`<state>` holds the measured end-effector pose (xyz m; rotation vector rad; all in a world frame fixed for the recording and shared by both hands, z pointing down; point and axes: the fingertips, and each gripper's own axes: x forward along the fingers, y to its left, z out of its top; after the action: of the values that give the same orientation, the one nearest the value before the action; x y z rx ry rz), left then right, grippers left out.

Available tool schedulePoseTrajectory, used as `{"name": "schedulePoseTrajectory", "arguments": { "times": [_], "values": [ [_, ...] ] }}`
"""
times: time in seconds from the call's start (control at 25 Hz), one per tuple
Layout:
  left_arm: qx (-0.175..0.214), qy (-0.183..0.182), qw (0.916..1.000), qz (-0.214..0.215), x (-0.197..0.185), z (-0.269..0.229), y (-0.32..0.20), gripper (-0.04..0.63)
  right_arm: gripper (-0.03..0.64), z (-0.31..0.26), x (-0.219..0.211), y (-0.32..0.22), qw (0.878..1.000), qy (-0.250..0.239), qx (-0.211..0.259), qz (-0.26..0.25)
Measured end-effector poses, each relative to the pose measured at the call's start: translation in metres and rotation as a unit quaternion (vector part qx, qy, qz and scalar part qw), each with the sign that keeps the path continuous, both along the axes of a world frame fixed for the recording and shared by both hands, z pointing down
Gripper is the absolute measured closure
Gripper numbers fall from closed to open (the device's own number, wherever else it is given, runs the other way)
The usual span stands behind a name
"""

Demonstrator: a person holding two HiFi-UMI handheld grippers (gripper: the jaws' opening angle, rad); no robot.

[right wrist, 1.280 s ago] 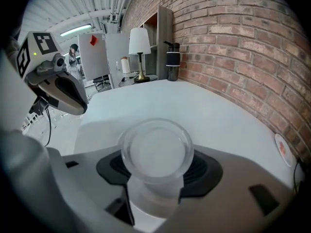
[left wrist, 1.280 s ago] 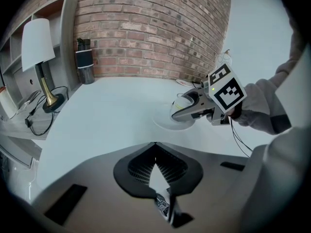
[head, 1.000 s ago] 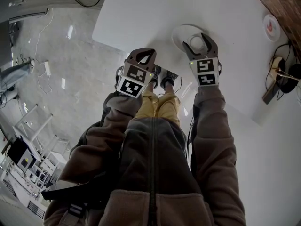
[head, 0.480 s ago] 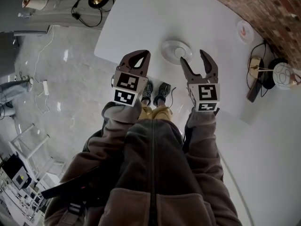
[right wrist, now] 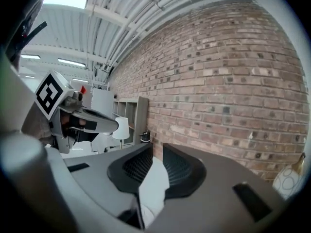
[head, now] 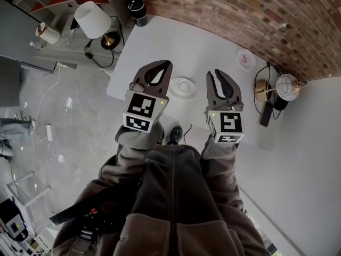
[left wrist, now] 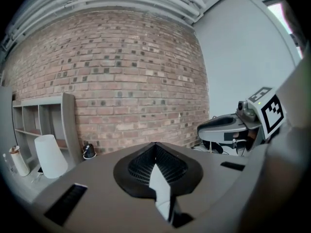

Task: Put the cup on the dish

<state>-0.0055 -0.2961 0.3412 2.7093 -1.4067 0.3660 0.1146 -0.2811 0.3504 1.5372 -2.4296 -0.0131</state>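
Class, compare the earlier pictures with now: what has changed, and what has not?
The right gripper, earlier open around the cup, lifted away; its jaws have just been closing, empty. The left gripper rose too, still shut. The cup stays on the dish.

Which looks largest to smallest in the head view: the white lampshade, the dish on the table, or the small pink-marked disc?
1. white lampshade
2. dish
3. pink-marked disc
Lampshade and dish look close; the lampshade may sit farther away, so real size is unsure.
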Motion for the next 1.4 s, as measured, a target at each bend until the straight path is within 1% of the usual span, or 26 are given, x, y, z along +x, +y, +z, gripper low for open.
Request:
{"name": "schedulePoseTrajectory", "arguments": {
  "times": [0.08, 0.16, 0.32, 0.48, 0.84, 1.04, 1.4],
  "values": [
    [0.017, 0.005, 0.9998, 0.001, 0.005, -0.020, 0.002, 0.590, 0.585, -0.022, 0.004, 0.002, 1.000, 0.000, 0.019, 0.007],
    [0.031, 0.012, 0.9994, -0.002, 0.007, -0.039, 0.003, 0.589, 0.612, -0.044, 0.006, 0.004, 0.999, -0.006, 0.035, 0.012],
    [0.059, 0.022, 0.9979, -0.012, 0.011, -0.077, 0.001, 0.589, 0.614, -0.080, 0.004, 0.003, 0.998, -0.011, 0.060, 0.014],
    [0.092, 0.027, 0.9953, -0.012, 0.016, -0.108, -0.003, 0.589, 0.614, -0.110, 0.004, -0.002, 0.996, -0.020, 0.080, 0.024],
    [0.139, 0.026, 0.9899, 0.005, 0.028, -0.156, -0.008, 0.589, 0.614, -0.163, 0.012, -0.008, 0.991, -0.033, 0.129, 0.034],
    [0.154, 0.024, 0.9877, 0.013, 0.034, -0.169, -0.011, 0.589, 0.614, -0.181, 0.012, -0.011, 0.987, -0.031, 0.152, 0.032],
    [0.169, 0.023, 0.9851, 0.021, 0.042, -0.184, -0.012, 0.589, 0.614, -0.198, 0.015, -0.014, 0.984, -0.030, 0.171, 0.028]
  ]
}}
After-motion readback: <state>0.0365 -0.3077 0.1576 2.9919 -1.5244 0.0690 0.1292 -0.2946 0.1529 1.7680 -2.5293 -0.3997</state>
